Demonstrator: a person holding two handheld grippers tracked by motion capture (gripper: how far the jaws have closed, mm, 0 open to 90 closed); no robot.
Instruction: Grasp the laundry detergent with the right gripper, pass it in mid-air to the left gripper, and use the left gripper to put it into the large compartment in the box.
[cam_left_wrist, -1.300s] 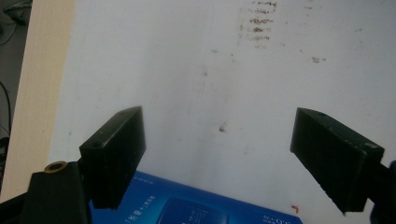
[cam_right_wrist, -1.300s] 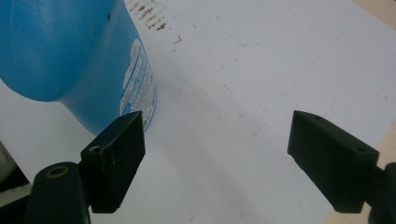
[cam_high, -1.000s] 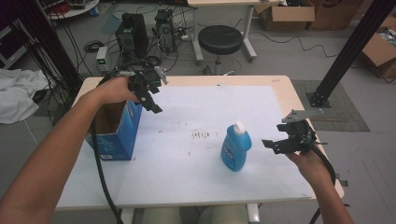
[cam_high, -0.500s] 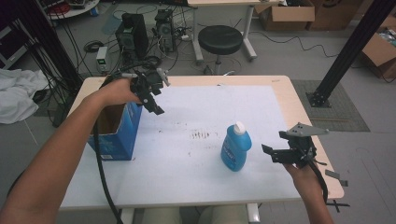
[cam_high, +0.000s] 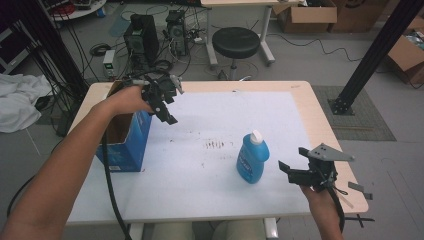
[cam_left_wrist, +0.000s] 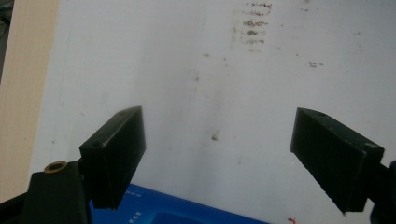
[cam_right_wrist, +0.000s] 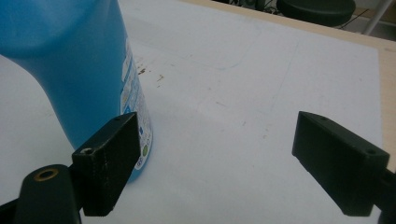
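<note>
1. Nearest the person, at the desk's (cam_high: 320, 107) front right corner, the right gripper (cam_high: 292, 172) is held just above the surface, jaws spread wide and holding nothing. In the right gripper view the jaws stand well apart, with the blue bottle (cam_right_wrist: 79, 70) just beyond the left one and white surface between them.
2. The blue bottle (cam_high: 252, 159) stands upright with a white cap, right of the desk's middle and toward the front edge, just beside the right gripper but apart from it. What is in it cannot be told, and its label print is too small to read.
3. The white sheet (cam_high: 220, 125) covering most of the desk lies bare between the bottle and the box, apart from small dark marks (cam_high: 216, 145) near its centre.
4. The blue cardboard box (cam_high: 125, 137) sits at the left edge with its top open; its inside is dark and partly covered by the forearm, so any contents cannot be made out.
5. Farthest, the left gripper (cam_high: 162, 102) hangs over the box's far right corner, jaws released and empty. The left gripper view looks down on white sheet between the spread jaws, with a blue strip of the box (cam_left_wrist: 187, 214) cut off at the bottom.
</note>
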